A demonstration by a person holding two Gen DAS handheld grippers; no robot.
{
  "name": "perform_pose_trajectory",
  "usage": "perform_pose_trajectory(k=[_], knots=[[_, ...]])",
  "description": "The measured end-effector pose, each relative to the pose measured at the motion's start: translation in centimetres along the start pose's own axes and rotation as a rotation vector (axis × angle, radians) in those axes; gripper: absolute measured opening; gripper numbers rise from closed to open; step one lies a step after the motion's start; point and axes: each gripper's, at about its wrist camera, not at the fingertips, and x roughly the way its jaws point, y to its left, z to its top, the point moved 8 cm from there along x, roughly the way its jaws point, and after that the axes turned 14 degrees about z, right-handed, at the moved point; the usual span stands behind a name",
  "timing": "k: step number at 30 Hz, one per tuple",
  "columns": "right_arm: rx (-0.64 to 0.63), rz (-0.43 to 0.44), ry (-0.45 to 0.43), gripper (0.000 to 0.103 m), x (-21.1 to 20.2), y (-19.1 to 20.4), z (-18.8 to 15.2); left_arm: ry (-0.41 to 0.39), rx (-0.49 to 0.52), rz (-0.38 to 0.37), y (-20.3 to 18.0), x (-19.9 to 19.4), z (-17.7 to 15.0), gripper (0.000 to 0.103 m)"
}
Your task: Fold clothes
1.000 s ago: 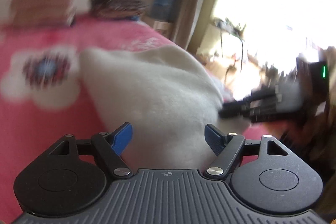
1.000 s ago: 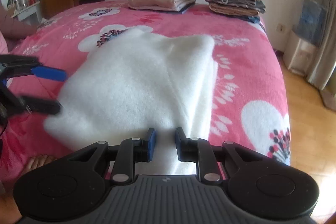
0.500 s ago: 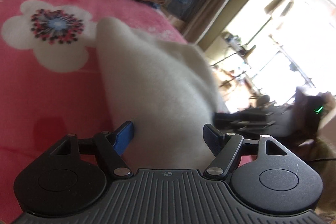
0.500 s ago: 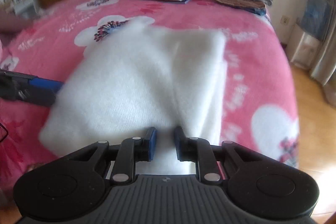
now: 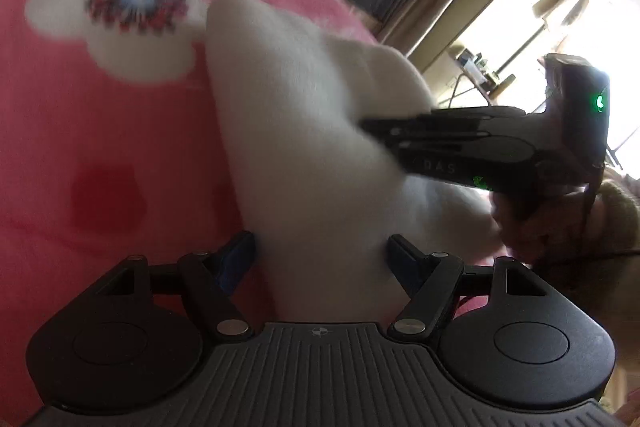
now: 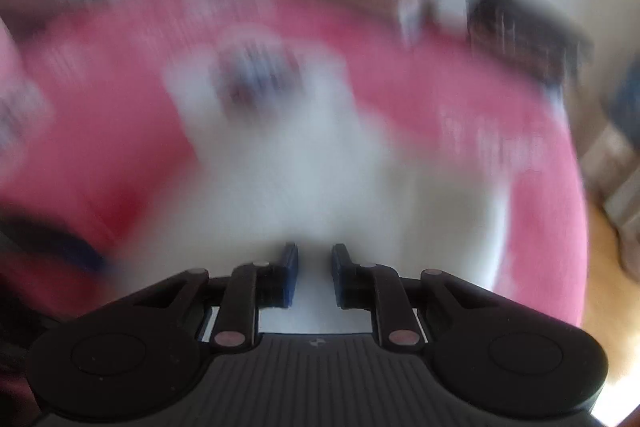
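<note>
The right tool (image 6: 313, 277) pinches the white cloth (image 5: 304, 131) on the bed (image 5: 80, 131), mid-fold. The left tool (image 5: 320, 253) is wide around it and should close next.

Your left wrist camera sits low and close over the white garment (image 5: 304, 131), facing 2 o'clock toward the window. Your blurred right one shares that garment, facing 12 o'clock.
</note>
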Motion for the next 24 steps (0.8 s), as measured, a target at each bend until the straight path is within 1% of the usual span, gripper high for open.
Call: perform_pose_trajectory(k=[1, 3, 5, 6, 7, 9, 11, 13, 14, 15, 17, 21, 24], knots=[[-0.016, 0.012, -0.028, 0.017, 0.0, -0.3, -0.2, 0.010, -0.017, -0.013, 0.0, 0.2, -0.2, 0.071], [0.049, 0.011, 0.023, 0.017, -0.9, -0.5, 1.2, 0.030, -0.050, -0.039, 0.1, 0.6, -0.6, 0.071], [0.059, -0.007, 0.054, 0.018, -1.8, 0.0, 2.4, 0.021, -0.030, -0.035, -0.1, 0.6, -0.7, 0.071], [0.027, -0.019, 0.035, 0.018, -2.6, 0.7, 3.4, 0.016, -0.020, -0.035, -0.2, 0.5, -0.7, 0.071], [0.005, -0.009, 0.001, 0.018, -3.2, 1.5, 4.1, 0.014, -0.018, -0.036, -0.2, 0.5, -0.8, 0.070], [-0.015, 0.059, -0.074, 0.018, -4.3, 3.4, 6.4, 0.010, -0.010, -0.036, -0.3, 0.3, -0.8, 0.070], [-0.044, 0.091, -0.101, 0.018, -3.1, 4.4, 7.3, 0.003, -0.007, -0.040, -0.3, 0.2, -0.8, 0.069], [-0.077, 0.037, -0.002, 0.017, 1.6, 3.0, 5.1, -0.006, -0.009, -0.045, -0.3, 0.1, -0.7, 0.067], [-0.097, 0.015, 0.030, 0.018, 3.7, 2.3, 4.1, -0.011, -0.010, -0.048, -0.3, 0.1, -0.6, 0.066], [-0.127, 0.018, -0.011, 0.018, 4.3, 1.8, 3.3, -0.013, -0.007, -0.054, -0.4, -0.1, -0.6, 0.066], [-0.078, 0.028, 0.003, 0.019, 3.4, 1.6, 4.2, -0.022, 0.026, -0.053, -0.7, -0.3, -0.7, 0.066], [-0.117, 0.004, -0.013, 0.019, 1.5, 2.9, 7.3, -0.027, 0.052, -0.052, -0.7, -0.4, -0.9, 0.066], [-0.096, 0.001, 0.005, 0.018, 3.9, 1.7, 7.5, -0.027, 0.064, -0.051, -0.6, -0.5, -0.9, 0.066]])
